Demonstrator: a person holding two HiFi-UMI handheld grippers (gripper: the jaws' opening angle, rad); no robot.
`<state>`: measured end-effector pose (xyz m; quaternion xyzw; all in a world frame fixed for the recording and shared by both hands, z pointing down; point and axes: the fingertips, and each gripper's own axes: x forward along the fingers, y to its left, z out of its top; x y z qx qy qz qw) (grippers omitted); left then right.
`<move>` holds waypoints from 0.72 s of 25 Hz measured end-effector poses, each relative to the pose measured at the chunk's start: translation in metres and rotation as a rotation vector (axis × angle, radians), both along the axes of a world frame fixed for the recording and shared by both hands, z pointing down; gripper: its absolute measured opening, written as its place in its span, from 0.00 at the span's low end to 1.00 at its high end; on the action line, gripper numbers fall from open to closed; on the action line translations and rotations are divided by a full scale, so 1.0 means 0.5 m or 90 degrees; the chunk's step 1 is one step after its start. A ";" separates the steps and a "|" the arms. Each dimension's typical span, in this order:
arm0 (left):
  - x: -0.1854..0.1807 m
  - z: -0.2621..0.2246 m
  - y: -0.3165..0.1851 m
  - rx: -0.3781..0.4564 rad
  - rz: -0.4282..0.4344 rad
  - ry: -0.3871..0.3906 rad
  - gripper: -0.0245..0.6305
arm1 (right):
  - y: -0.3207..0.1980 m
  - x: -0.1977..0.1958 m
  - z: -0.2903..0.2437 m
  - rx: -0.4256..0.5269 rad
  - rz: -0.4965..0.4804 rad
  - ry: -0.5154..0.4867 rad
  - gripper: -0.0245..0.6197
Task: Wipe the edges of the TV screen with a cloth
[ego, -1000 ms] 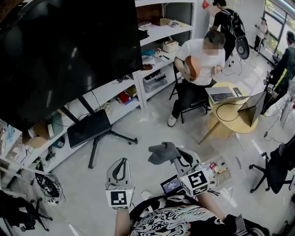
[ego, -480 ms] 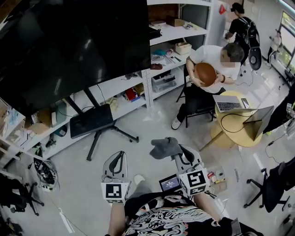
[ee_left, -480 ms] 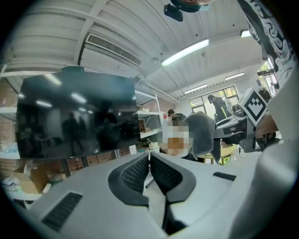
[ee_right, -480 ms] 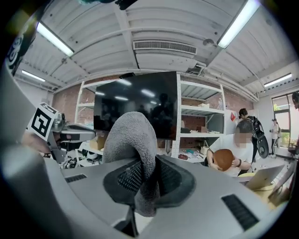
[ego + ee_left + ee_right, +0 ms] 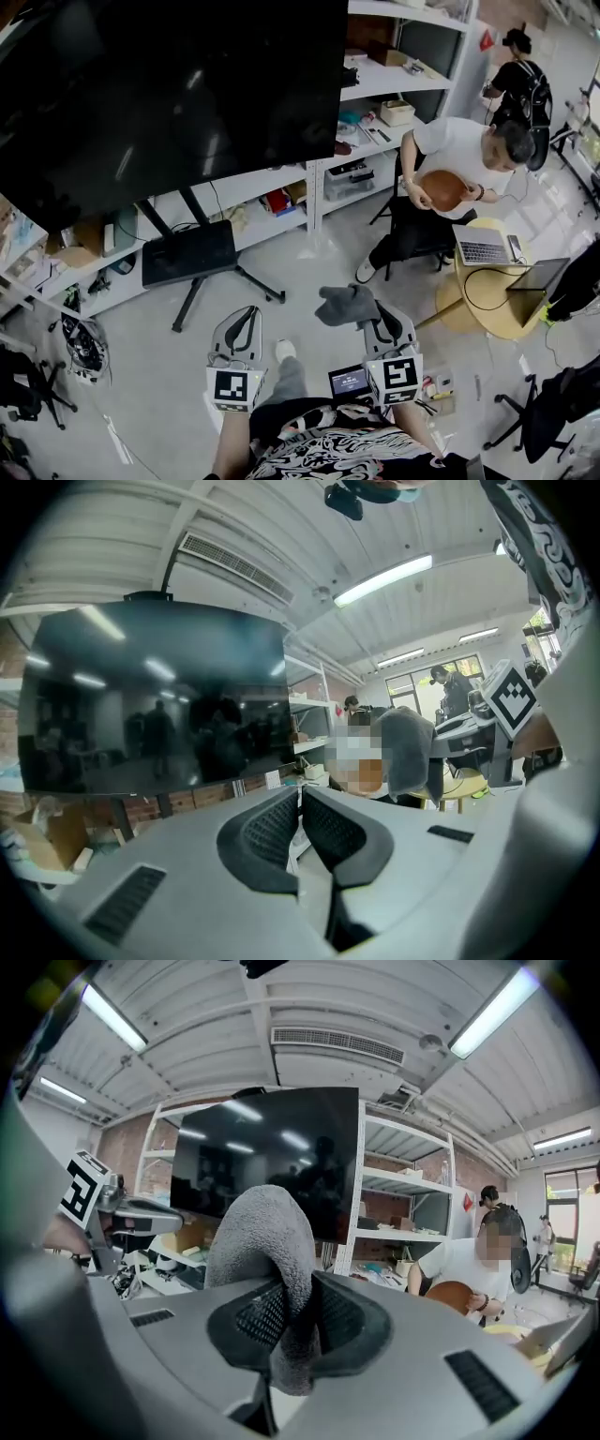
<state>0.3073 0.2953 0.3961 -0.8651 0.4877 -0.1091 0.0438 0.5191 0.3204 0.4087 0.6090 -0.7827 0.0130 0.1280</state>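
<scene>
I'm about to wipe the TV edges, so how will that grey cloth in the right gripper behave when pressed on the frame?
Probably floppy: the cloth folds in a soft hump above the jaws of the right gripper. It looks fuzzy and light, so it will likely bunch rather than push stiffly.

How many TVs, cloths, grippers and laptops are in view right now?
TV: 1
cloth: 1
grippers: 2, the left gripper shut and empty, the right gripper shut on the cloth
laptops: 2, a silver laptop and a dark laptop on the round table
Total: 6
</scene>
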 end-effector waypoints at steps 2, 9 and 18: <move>-0.003 -0.004 -0.065 0.000 0.006 0.006 0.08 | -0.059 -0.004 -0.002 -0.007 0.007 0.002 0.15; -0.009 -0.033 -0.278 0.020 0.036 0.044 0.08 | -0.252 -0.034 -0.008 -0.031 0.030 0.014 0.15; -0.036 -0.013 -0.496 -0.007 0.068 0.016 0.08 | -0.461 -0.066 0.020 -0.068 0.067 0.000 0.15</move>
